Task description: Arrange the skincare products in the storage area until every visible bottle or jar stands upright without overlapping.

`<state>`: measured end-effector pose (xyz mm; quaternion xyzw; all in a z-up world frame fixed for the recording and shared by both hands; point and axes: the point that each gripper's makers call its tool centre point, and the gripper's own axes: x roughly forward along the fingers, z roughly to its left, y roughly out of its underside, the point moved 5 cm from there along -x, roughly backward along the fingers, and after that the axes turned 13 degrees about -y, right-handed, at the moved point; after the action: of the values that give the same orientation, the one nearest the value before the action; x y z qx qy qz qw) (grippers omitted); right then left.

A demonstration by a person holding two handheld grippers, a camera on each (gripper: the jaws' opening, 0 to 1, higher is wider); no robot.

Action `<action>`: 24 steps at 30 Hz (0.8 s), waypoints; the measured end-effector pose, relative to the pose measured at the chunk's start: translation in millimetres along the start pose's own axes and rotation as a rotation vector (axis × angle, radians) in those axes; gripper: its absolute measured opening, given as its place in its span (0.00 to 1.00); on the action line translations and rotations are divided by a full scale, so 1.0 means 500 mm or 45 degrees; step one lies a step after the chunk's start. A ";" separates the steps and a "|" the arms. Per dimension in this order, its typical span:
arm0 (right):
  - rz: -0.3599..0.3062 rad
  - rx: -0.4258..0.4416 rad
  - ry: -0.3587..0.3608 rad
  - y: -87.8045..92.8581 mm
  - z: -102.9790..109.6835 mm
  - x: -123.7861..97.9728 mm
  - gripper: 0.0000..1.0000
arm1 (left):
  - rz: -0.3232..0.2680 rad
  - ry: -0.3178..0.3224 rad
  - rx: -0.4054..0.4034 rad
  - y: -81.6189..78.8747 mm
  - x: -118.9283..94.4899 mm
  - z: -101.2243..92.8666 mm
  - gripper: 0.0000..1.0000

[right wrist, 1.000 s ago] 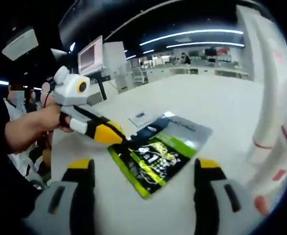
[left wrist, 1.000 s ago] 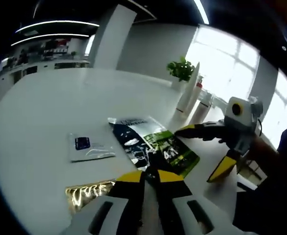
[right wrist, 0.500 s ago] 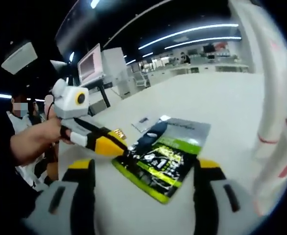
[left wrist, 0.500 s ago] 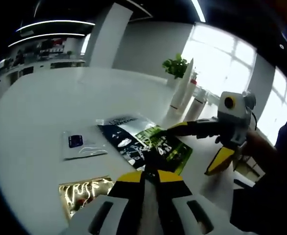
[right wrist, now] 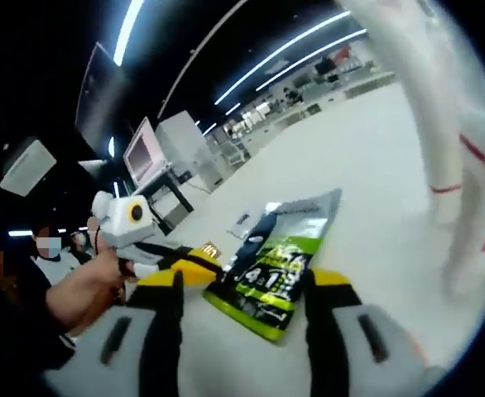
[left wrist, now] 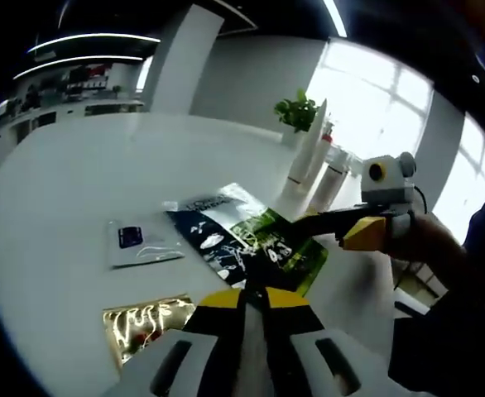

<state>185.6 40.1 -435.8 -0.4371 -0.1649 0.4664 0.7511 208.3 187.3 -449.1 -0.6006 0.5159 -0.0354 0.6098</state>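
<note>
Left claw: the left gripper (left wrist: 255,299) is pinched on the near edge of the green-and-black sachet (left wrist: 255,246), jaws nearly together.
Right claw: the right gripper (right wrist: 241,285) has its jaws narrowed onto the sachet's other edge, lifting it off the white table (left wrist: 69,178).
Doing it well: I judge both grips should stay firm and level, so the sachet neither creases nor slips.
Bottles: white bottles (left wrist: 315,157) stand upright beyond, just beside a plant (left wrist: 299,112).
In the way: a small white packet (left wrist: 141,243) and a gold packet (left wrist: 147,324) lie near.
</note>
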 end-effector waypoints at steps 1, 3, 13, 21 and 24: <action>0.014 -0.004 0.015 0.002 -0.002 -0.002 0.52 | -0.001 0.000 0.000 0.000 0.000 0.000 0.08; 0.063 -0.041 0.052 0.005 -0.013 -0.007 0.43 | -0.002 -0.002 0.004 0.000 0.000 0.001 0.07; 0.119 -0.165 0.146 0.014 -0.038 -0.019 0.08 | -0.004 0.005 -0.008 0.001 0.000 0.001 0.07; 0.041 -0.133 0.135 0.011 -0.029 -0.018 0.01 | -0.006 0.004 -0.003 0.002 0.000 0.000 0.07; -0.088 -0.021 0.059 -0.008 -0.011 -0.021 0.00 | -0.007 0.004 -0.001 0.003 -0.002 0.001 0.07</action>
<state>186.2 27.6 -434.1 -0.4482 -0.1664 0.4285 0.7667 207.2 188.5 -449.8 -0.6024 0.5151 -0.0376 0.6086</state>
